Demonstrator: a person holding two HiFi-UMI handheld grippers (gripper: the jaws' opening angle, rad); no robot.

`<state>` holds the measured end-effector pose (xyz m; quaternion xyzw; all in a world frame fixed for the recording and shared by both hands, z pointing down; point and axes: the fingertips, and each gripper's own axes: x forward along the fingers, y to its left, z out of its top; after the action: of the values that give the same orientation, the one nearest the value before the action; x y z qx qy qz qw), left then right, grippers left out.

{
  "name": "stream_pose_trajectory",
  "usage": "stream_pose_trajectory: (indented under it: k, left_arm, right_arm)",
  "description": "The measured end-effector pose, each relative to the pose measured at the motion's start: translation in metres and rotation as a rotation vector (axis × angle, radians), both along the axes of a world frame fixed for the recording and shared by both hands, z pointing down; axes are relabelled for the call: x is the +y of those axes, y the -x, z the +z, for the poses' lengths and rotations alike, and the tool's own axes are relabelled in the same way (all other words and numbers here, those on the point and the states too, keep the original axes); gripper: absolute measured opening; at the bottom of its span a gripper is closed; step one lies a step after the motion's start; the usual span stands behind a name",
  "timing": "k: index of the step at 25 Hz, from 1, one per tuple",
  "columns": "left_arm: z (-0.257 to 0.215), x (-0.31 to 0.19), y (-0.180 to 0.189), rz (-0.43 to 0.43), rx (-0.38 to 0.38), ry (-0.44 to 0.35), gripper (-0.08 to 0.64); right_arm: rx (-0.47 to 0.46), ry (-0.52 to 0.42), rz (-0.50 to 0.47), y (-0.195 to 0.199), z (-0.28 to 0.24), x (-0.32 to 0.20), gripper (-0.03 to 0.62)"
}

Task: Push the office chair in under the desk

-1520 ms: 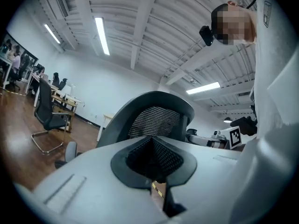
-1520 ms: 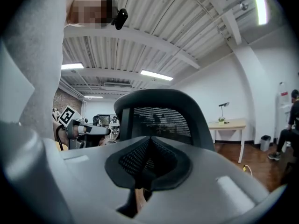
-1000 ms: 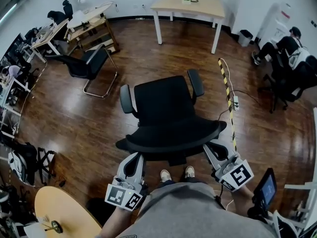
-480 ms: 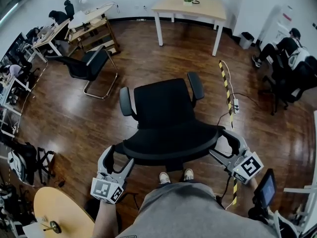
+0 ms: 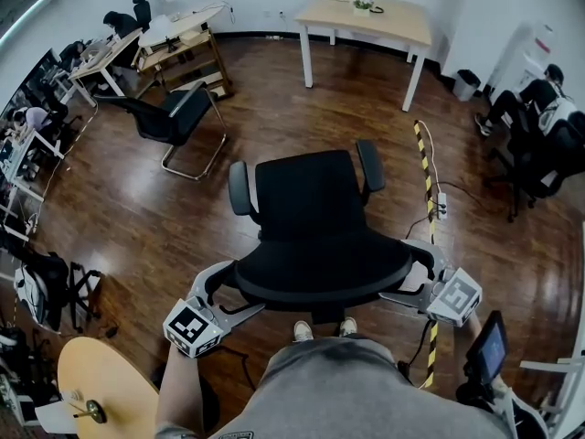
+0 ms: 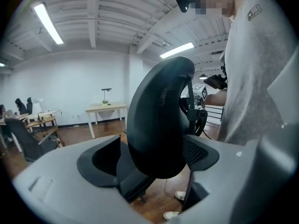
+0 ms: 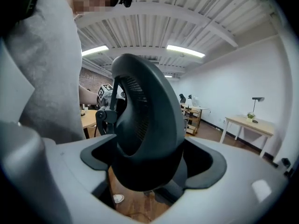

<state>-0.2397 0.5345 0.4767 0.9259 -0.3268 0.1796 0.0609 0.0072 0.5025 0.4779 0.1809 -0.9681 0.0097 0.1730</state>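
Spreading wide just now, the jaws of the left gripper (image 5: 230, 291) and right gripper (image 5: 409, 274) are set around the backrest edges of the office chair (image 5: 315, 263), nothing pinched.

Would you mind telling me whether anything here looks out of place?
Yes: the office chair stands alone mid-floor, well short of the desk, not tucked under. Nothing looks spilled or damaged.
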Motion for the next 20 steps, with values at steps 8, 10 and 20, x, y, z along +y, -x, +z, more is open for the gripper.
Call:
stream_pose_trajectory:
  k: [8,10,20]
  left_arm:
    - [-0.003,-0.021,-0.015,-0.036,0.101,0.028,0.272]
    - [-0.003,-0.023,-0.013,-0.046,0.121,0.032,0.264]
    - [-0.007,-0.031,0.021,0.002,0.157,0.06,0.253]
  right_arm:
    - [-0.043,0.049,0.031,0.009,0.002,-0.018,0.295]
    - [-0.067,0.074,0.034,0.009,0.001,-0.018,0.277]
    - [-0.106,0.106,0.123,0.039,-0.001,-0.005,0.259]
